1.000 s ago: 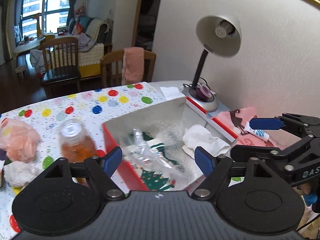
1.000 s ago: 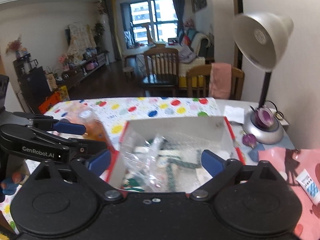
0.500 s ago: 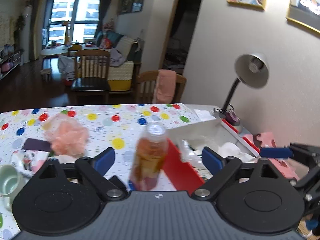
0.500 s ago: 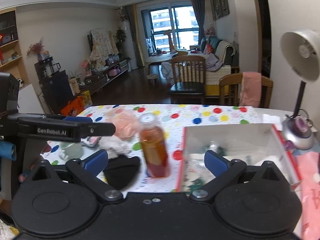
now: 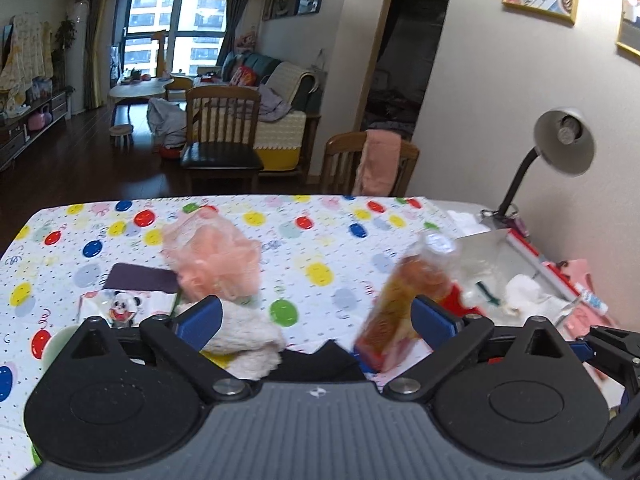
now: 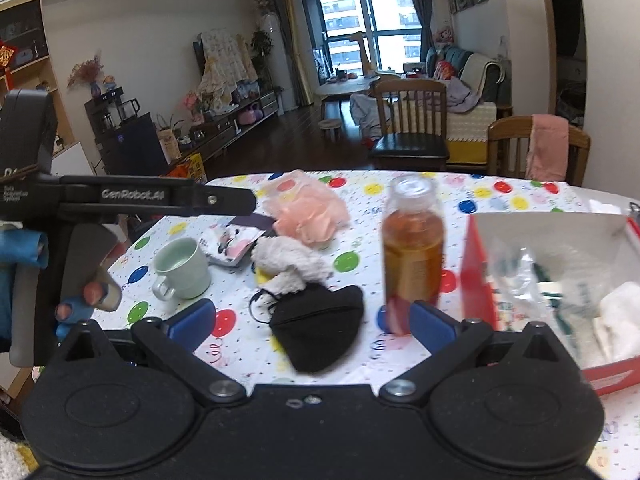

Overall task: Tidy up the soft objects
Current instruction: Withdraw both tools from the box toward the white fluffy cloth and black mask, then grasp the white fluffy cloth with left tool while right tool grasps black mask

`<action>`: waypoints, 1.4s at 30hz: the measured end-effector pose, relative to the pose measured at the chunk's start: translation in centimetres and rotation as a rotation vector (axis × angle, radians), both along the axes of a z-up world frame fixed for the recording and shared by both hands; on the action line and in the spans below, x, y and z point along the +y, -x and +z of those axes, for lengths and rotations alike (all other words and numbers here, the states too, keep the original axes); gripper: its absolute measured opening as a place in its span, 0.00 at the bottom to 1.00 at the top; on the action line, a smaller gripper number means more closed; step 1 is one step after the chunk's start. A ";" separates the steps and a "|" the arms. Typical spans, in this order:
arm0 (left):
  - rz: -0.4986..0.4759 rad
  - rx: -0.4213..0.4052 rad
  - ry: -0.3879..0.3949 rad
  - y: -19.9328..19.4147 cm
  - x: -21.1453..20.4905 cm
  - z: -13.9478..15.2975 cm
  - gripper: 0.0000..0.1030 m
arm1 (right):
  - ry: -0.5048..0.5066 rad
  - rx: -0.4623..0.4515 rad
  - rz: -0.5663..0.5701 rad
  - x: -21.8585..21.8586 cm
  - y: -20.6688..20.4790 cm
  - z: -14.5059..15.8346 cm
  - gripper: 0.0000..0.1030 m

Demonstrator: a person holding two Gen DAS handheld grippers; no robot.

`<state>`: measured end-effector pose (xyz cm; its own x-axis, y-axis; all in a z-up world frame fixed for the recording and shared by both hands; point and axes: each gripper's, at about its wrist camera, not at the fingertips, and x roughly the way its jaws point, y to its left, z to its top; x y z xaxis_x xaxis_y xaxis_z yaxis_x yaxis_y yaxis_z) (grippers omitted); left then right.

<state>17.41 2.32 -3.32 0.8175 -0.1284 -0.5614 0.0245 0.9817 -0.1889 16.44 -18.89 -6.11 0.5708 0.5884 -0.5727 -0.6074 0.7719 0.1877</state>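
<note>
A black face mask [image 6: 320, 326] lies on the dotted tablecloth just ahead of my open, empty right gripper [image 6: 312, 320]. A white fluffy cloth [image 6: 290, 260] lies behind it, and a pink mesh puff [image 6: 310, 212] further back. In the left wrist view the fluffy cloth [image 5: 244, 344] sits between the fingers of my open, empty left gripper [image 5: 316, 322], with the puff [image 5: 216, 260] beyond and the mask's edge [image 5: 328, 356] low in the middle. The red and white box [image 6: 476, 276] at right holds plastic wrap and white cloth.
A bottle of orange liquid [image 6: 412, 248] stands between the mask and the box. A pale green mug [image 6: 182, 266], a panda packet [image 6: 232, 242] and a dark purple card [image 5: 140, 278] lie at left. A desk lamp [image 5: 560, 148] stands behind the box by the wall.
Both grippers swung left from over the box to the soft items left of the bottle. Both stayed open and empty.
</note>
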 end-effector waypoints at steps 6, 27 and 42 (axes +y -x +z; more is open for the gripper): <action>0.014 0.051 -0.018 -1.8 2.0 -2.5 0.98 | 0.007 0.036 -0.007 2.8 -1.1 -2.5 1.00; 0.061 0.313 -0.086 -12.3 2.7 -11.5 0.98 | 0.155 0.121 -0.007 8.0 -6.8 -10.8 1.00; 0.071 0.347 -0.199 -13.9 2.3 -14.1 0.81 | 0.233 0.111 -0.031 9.7 -8.4 -12.8 0.84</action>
